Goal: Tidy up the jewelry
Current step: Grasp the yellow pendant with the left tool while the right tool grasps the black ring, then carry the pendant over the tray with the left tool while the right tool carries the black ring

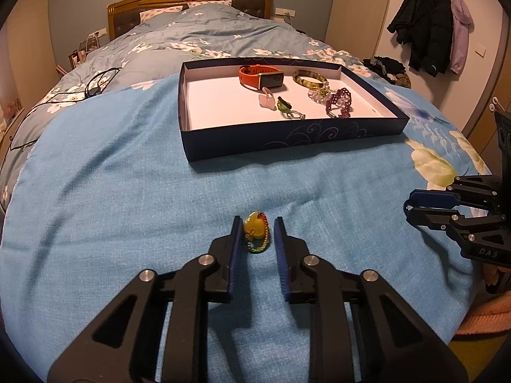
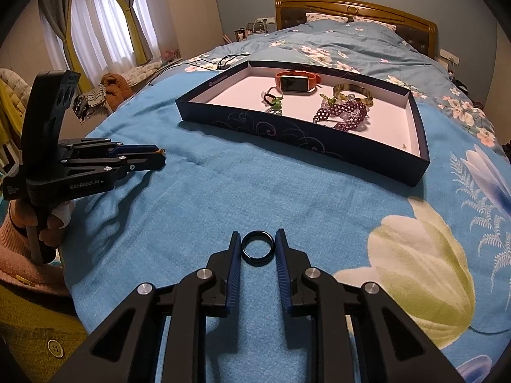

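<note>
A yellow pendant with a beaded chain (image 1: 256, 232) lies on the blue blanket between the fingers of my left gripper (image 1: 257, 227), which is open around it. A dark ring (image 2: 258, 248) lies between the fingers of my right gripper (image 2: 258, 242), open around it, both pads close to its sides. The dark blue tray (image 1: 287, 140) holds an orange watch (image 1: 262, 77), a green bangle (image 1: 310, 79), purple bead bracelets (image 1: 339, 101) and small pieces. The tray also shows in the right wrist view (image 2: 287, 131).
The tray sits on a blue blanket (image 1: 127, 191) over a floral bed. Black cables (image 1: 99, 83) lie at the bed's left. Jackets (image 1: 428, 25) hang on the right wall. The right gripper (image 1: 415, 206) and the left gripper (image 2: 159, 156) each show in the other's view.
</note>
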The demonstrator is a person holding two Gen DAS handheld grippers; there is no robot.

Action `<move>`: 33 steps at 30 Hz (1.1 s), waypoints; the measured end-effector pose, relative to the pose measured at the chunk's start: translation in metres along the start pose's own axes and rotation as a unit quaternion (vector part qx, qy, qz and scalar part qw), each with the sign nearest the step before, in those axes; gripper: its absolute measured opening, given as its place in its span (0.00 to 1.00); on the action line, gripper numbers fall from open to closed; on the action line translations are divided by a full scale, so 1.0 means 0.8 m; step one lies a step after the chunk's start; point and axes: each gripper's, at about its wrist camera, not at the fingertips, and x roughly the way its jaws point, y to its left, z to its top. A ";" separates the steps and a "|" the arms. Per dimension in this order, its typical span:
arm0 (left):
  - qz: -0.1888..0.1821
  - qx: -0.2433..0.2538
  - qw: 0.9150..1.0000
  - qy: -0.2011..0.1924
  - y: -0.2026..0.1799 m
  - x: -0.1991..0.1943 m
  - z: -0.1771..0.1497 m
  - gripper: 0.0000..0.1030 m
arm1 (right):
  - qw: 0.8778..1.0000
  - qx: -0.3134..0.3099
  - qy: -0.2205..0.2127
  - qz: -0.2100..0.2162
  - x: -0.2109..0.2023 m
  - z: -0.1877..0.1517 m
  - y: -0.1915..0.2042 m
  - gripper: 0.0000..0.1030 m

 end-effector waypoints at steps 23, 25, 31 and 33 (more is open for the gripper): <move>-0.018 0.004 1.000 -0.020 -0.010 -0.014 0.009 0.16 | 0.999 0.032 -0.025 0.019 -0.010 0.014 -0.014 0.19; -0.021 0.005 1.000 -0.023 -0.013 -0.016 0.012 0.16 | 0.999 0.032 -0.030 0.019 -0.013 0.017 -0.016 0.19; -0.033 0.006 0.999 -0.038 -0.021 -0.022 0.023 0.16 | 0.998 0.035 -0.053 0.013 -0.022 0.030 -0.023 0.19; -0.037 0.008 0.998 -0.045 -0.024 -0.024 0.029 0.16 | 0.997 0.036 -0.061 0.010 -0.025 0.035 -0.026 0.19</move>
